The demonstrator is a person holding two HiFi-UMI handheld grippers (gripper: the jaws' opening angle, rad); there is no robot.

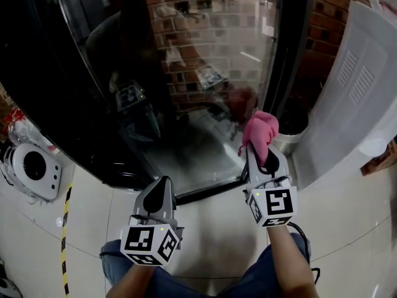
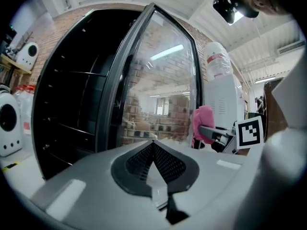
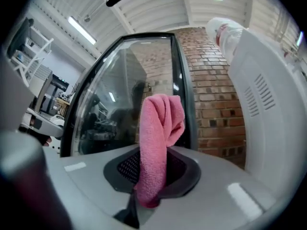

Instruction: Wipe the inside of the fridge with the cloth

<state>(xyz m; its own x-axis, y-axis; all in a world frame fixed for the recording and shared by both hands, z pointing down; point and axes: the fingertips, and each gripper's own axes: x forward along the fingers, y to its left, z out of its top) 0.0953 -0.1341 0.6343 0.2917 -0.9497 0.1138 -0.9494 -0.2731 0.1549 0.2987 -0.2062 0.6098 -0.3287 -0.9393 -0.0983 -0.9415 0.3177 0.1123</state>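
A pink cloth is gripped in the right hand-held gripper, just before the open glass door of the fridge; the left hand-held gripper (jaws pressed together, nothing between) is held beside it.

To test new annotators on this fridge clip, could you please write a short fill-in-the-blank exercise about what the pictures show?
1. The cloth clamped in the right gripper is ____ in colour.
2. The left gripper has its jaws together and holds ____.
3. The fridge has its glass door standing ____.
4. Beside the fridge rises a wall built of ____.

Missing words: pink; nothing; open; brick
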